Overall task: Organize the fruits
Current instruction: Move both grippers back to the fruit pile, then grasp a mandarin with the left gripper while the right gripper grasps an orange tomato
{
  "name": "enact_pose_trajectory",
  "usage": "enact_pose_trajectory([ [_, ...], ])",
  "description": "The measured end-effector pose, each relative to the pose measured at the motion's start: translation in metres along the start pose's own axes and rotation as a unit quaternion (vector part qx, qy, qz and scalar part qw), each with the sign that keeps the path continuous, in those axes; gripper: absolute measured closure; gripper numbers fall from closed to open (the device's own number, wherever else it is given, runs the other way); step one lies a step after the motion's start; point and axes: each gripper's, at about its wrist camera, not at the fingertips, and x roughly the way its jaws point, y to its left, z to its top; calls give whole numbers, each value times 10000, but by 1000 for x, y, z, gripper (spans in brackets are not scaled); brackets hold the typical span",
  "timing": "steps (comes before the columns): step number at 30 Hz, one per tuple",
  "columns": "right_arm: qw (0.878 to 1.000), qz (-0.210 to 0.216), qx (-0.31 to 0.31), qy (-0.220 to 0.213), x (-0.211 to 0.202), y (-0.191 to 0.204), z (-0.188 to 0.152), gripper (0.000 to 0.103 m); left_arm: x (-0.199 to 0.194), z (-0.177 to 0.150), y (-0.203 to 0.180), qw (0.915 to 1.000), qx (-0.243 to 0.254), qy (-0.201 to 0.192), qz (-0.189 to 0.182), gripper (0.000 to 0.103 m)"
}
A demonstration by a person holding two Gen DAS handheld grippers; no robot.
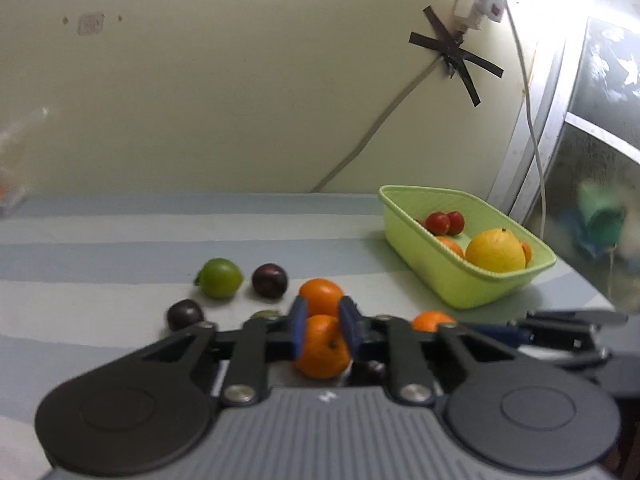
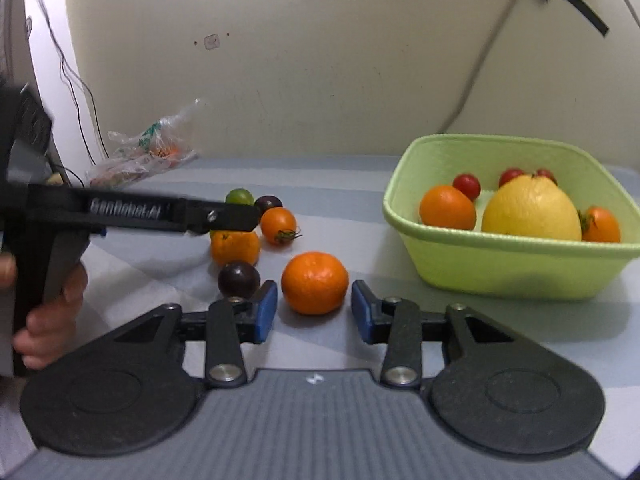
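My left gripper (image 1: 323,326) is shut on a mandarin (image 1: 322,346), its blue pads pressing both sides, low over the striped cloth. In the right wrist view the left gripper (image 2: 236,220) reaches in from the left over that mandarin (image 2: 235,246). My right gripper (image 2: 314,314) is open, and a tangerine (image 2: 315,282) sits on the cloth just ahead of its fingertips, untouched. Loose around them lie a lime (image 1: 220,278), dark plums (image 1: 270,280) and an orange tomato (image 2: 279,225). The green basket (image 2: 500,272) at the right holds a big yellow citrus (image 2: 532,210), oranges and cherry tomatoes.
A crumpled plastic bag (image 2: 144,152) lies at the back left by the wall. A person's hand (image 2: 52,312) grips the left gripper's handle. A cable (image 1: 372,128) taped to the wall runs down behind the table. A window frame (image 1: 532,120) stands right of the basket.
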Motion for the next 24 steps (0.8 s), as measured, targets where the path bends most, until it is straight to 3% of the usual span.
enact_pose_trajectory([
  [5, 9999, 30, -109, -101, -5, 5, -3, 67, -31, -21, 7, 9998, -124, -152, 66, 88],
  [8, 9998, 47, -116, -134, -8, 6, -4, 65, -43, -32, 13, 9992, -398, -79, -25, 83],
  [10, 9999, 59, -90, -131, -8, 5, -5, 65, -47, -34, 16, 9987, -509, -44, -75, 70],
  [12, 9999, 63, -58, -130, -6, 4, -5, 65, -47, -29, 19, 9982, -592, -104, -10, 48],
  [13, 9999, 63, -51, -130, -6, 4, -5, 65, -46, -26, 21, 9976, -674, -124, -17, 46],
  [16, 9999, 57, -48, -126, -6, 4, -5, 65, -34, -16, 21, 9965, -774, 23, -326, 47],
  [18, 9999, 65, -44, -96, -6, 4, -5, 65, -26, -17, 17, 9969, -726, 193, -230, 54],
  [20, 9999, 84, -38, -67, -5, 4, -5, 65, -22, -24, 15, 9962, -731, 361, -322, 55],
  [24, 9999, 142, 11, -8, -4, 2, -5, 63, -37, -38, 15, 9958, -795, 293, -337, 47],
])
